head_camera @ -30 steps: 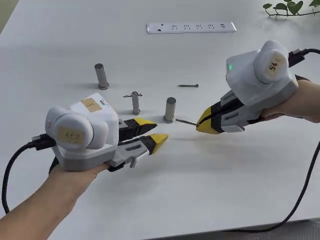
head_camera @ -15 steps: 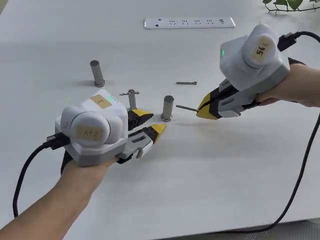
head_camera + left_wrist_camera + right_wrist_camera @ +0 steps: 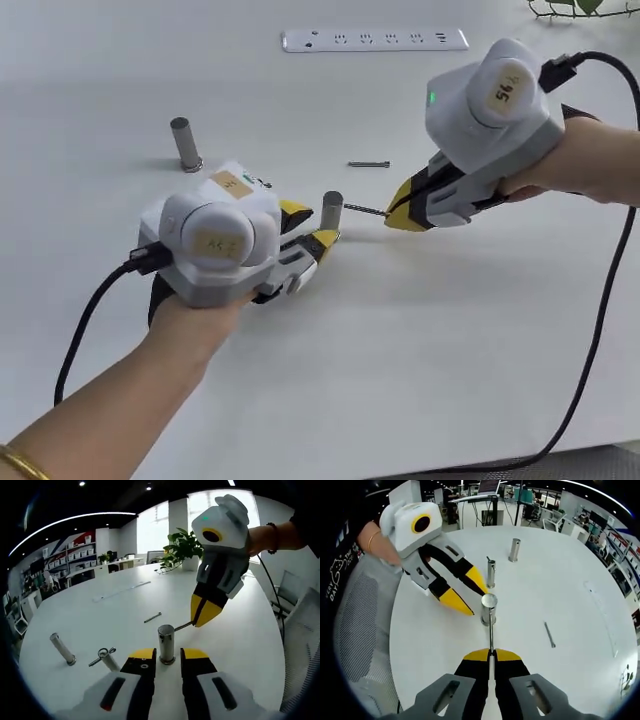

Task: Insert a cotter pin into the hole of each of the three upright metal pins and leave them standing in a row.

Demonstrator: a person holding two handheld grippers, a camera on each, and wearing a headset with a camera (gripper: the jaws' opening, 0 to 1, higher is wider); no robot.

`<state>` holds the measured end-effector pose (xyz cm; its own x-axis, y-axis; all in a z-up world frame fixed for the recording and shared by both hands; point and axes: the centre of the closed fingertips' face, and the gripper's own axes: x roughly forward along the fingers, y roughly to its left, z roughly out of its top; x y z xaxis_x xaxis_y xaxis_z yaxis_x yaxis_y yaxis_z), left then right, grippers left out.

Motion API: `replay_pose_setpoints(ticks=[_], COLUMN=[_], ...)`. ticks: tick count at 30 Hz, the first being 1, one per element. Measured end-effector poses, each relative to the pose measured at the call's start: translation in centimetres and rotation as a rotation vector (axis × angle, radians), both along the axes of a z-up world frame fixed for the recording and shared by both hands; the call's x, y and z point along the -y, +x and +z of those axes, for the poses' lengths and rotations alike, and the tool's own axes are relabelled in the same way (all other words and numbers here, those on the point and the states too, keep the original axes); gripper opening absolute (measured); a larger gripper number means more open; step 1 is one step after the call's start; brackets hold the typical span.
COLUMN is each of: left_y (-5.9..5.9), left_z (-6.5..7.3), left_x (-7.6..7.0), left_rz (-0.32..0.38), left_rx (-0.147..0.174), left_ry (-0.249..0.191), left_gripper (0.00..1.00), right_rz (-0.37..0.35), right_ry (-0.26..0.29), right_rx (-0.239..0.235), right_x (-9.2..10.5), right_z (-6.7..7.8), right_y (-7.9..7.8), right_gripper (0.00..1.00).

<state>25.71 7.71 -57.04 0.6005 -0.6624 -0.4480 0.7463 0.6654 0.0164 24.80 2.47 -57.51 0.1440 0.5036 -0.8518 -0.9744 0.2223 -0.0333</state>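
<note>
Thin silvery cotter pin [image 3: 490,630], probably light and slippery, pinched by its end in the right gripper [image 3: 491,654], tip at a grey upright metal pin [image 3: 166,642]; left gripper [image 3: 167,655] gapes around it.

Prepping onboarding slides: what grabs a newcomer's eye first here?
Right of centre, the right gripper is shut on a cotter pin whose tip reaches the nearest metal pin near its top. The left gripper faces it, open jaws either side of that pin. Behind, the middle pin already has one through it.

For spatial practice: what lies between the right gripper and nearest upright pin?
A cotter pin held by the right gripper, reaching the upright pin; right gripper view.
</note>
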Motion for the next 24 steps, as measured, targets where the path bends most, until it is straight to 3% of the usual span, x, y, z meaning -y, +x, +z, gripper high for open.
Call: replay_pose_setpoints(ticks=[8, 24], left_y=[0.8, 0.8], left_z=[-0.6, -1.6], left_x=[0.9, 0.7], left_rz=[-0.016, 0.002], left_rx=[0.002, -0.029], left_ry=[0.024, 0.038], left_gripper=[0.17, 0.14], right_rz=[0.002, 0.01], right_ry=[0.002, -0.008], right_rx=[-0.002, 0.007], right_x=[0.0, -0.1], right_z=[-0.1, 0.4], right_y=[0.3, 0.0], right_gripper=[0.0, 0.0])
